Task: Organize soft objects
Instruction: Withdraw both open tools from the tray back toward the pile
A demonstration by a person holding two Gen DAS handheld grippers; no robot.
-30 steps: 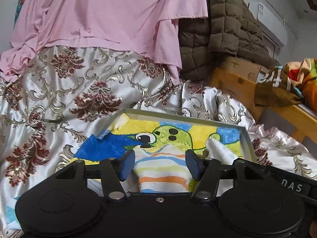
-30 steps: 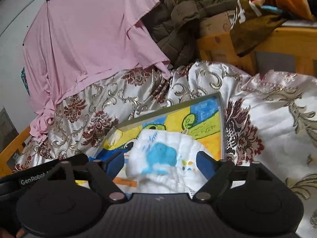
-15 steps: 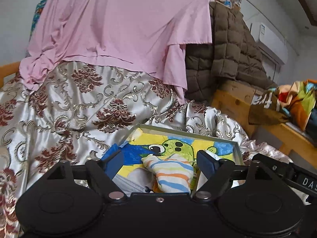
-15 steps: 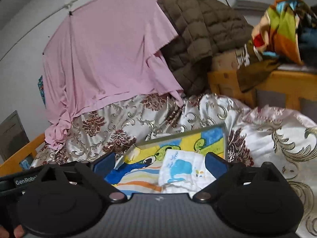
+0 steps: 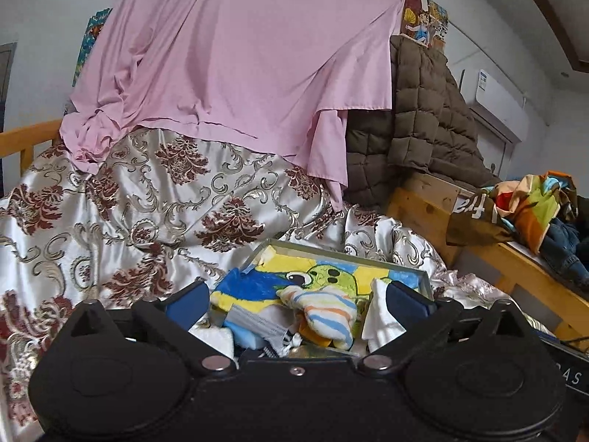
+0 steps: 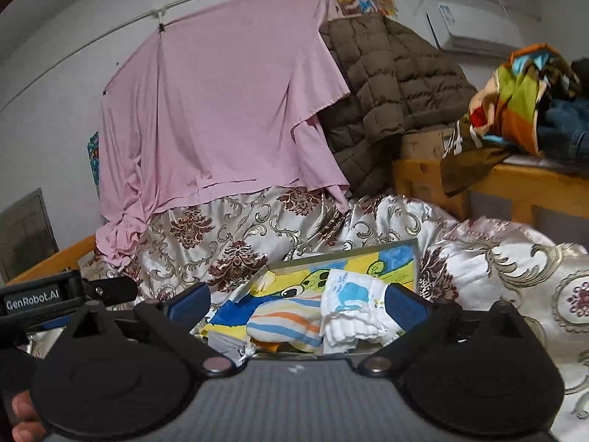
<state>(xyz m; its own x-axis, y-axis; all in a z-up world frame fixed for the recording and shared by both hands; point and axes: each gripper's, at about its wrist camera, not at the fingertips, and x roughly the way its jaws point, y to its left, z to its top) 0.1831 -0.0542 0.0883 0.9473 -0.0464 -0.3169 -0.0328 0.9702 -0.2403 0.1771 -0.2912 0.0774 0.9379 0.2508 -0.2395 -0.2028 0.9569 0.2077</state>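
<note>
A: What lies around the tray [image 5: 426,280]?

B: Floral satin bedspread [image 5: 154,199]; behind it a hanging pink sheet [image 5: 235,66] and brown quilted coat [image 5: 423,118].

A: And the soft things?

B: Striped cloth [image 6: 285,322] and white whale-print cloth [image 6: 353,300] rest in the tray, near its right edge.

A: Grippers?

B: The left gripper [image 5: 296,300] and right gripper [image 6: 296,300] are both opening wide, gripping nothing. "GenRobot.AI" label [image 6: 32,299] is readable.
</note>
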